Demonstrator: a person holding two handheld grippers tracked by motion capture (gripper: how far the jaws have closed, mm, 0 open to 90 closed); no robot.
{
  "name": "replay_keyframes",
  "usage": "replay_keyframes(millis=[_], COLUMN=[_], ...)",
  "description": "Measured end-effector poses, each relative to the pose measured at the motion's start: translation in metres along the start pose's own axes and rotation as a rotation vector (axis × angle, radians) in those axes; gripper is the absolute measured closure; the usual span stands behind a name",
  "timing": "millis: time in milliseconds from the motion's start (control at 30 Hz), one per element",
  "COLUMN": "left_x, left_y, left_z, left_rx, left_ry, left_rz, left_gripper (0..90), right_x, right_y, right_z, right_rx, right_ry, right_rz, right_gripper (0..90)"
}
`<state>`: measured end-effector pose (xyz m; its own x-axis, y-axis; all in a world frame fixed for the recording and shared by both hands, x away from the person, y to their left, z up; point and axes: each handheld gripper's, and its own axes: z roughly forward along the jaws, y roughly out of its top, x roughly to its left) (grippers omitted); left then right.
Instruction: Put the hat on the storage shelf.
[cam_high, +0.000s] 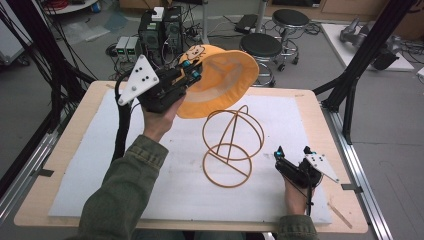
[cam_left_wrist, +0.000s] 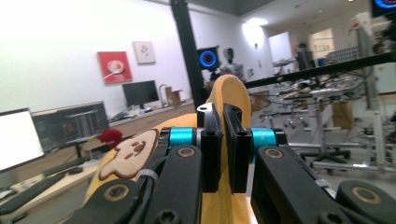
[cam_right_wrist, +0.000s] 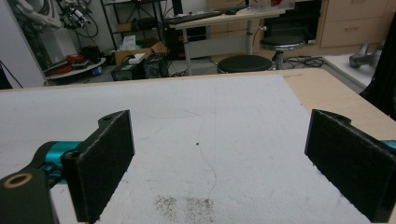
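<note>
Orange hat (cam_high: 220, 82) between left gripper (cam_high: 192, 70) fingers, aloft.

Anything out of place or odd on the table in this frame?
Nothing looks damaged or spilled. The orange hat is off its wire stand, held up in the air, its brim pinched by the left gripper. The right gripper sits open low over the white mat, which shows a dark speckled smudge.

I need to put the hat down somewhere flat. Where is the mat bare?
Bare mat lies left of the wire stand, and between it and the right tool. The middle is crowded by the stand, under the hat.
</note>
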<state>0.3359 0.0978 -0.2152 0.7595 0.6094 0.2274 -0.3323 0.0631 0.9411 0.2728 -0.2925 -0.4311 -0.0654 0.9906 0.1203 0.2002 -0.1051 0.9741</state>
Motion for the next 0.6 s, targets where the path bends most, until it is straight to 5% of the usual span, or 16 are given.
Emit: replay_keyframes(millis=[167, 600], left_x=[-0.021, -0.044], left_y=[0.003, 0.005], left_z=[0.002, 0.004], left_rx=[-0.011, -0.006], left_ry=[-0.068, -0.129], left_rz=[0.024, 0.082], left_gripper=[86.5, 86.4], right_x=[0.0, 0.0], right_y=[0.0, 0.001], right_z=[0.0, -0.001], right_rx=[-0.005, -0.01], right_ry=[-0.001, -0.01], right_rz=[-0.002, 0.0], right_gripper=[7.1, 7.1])
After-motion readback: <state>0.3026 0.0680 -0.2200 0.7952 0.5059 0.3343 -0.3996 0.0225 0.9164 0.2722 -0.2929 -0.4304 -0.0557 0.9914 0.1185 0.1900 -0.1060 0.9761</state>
